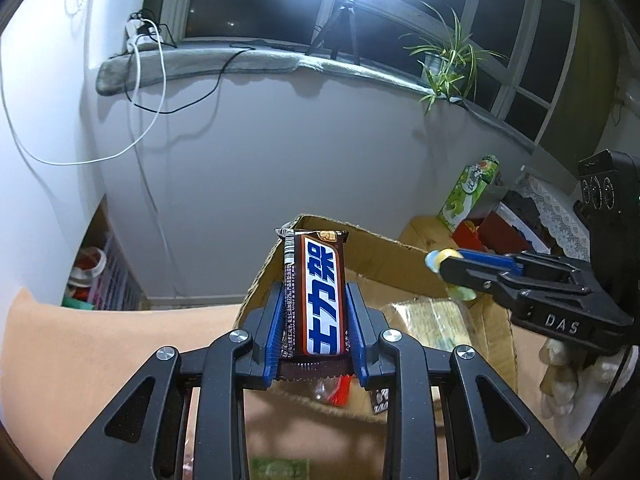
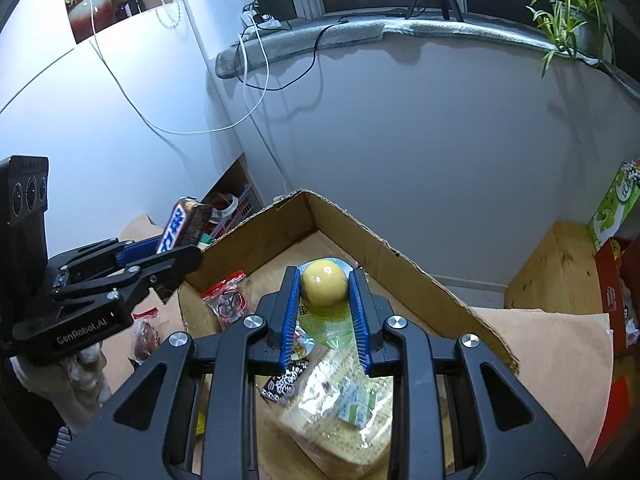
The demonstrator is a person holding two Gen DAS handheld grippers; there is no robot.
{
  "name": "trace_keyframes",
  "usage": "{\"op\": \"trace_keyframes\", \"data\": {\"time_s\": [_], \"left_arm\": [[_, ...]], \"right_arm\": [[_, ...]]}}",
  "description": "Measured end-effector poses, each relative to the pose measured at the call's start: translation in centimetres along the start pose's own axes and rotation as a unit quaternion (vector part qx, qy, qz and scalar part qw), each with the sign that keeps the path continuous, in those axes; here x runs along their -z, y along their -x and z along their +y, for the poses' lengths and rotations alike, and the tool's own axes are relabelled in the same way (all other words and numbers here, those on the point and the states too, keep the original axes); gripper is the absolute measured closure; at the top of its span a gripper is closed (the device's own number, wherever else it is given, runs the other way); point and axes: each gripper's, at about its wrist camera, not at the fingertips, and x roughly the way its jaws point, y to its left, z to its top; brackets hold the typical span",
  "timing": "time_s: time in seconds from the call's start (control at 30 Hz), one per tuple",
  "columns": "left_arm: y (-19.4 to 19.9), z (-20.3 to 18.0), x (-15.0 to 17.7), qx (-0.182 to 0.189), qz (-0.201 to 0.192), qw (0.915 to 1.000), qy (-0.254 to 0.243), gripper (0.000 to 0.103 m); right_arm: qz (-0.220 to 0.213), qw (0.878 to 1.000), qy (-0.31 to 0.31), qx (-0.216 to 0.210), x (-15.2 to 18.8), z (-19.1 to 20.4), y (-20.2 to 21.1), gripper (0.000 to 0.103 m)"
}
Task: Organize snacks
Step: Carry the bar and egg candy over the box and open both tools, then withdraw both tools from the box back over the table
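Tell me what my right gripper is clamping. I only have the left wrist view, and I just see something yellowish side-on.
Observer: The right gripper is shut on a round yellow snack in clear wrap.
Operator: Is it over the box?
Observer: Yes, over the open brown cardboard box, with a clear-wrapped pale cracker pack below it.
Operator: And my left?
Observer: The left gripper, holding the brown chocolate bar with blue lettering, sits by the box's left wall.
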Motion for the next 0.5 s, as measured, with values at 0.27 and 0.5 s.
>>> {"op": "trace_keyframes", "data": {"time_s": [0.27, 0.5], "left_arm": [[-1.20, -0.09, -0.54, 0.006, 0.015, 0.9999, 0.004, 0.076], [-0.75, 0.07, -0.87, 0.000, 0.013, 0.9998, 0.012, 0.069]], "right_arm": [[0.002, 1.000, 0.002, 0.010, -0.25, 0.03, -0.65, 0.075], [-0.002, 1.000, -0.013, 0.005, -0.18, -0.70, 0.18, 0.057]]}}
